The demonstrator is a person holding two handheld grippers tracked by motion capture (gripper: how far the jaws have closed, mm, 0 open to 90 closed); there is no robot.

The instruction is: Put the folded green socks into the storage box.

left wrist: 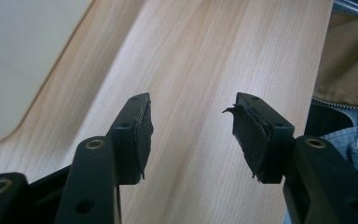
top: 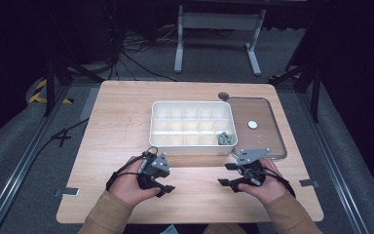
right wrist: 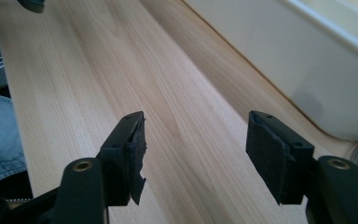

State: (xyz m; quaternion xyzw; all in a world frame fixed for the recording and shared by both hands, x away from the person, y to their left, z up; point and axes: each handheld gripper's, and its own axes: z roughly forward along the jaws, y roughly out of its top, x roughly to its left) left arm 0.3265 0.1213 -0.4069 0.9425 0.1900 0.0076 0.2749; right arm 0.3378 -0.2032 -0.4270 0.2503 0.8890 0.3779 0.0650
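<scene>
High view: both grippers, left gripper (top: 168,187) and right gripper (top: 222,181), rest wide-open and empty on pale wooden table (top: 121,126) amid dark room.

Both forearms come in over the near edge of the surface. The left hand (top: 129,184) holds the left gripper (top: 168,188) low, its jaws apart and pointing inward. The right hand (top: 268,184) holds the right gripper (top: 224,174) likewise, jaws spread and facing the left one.
</scene>
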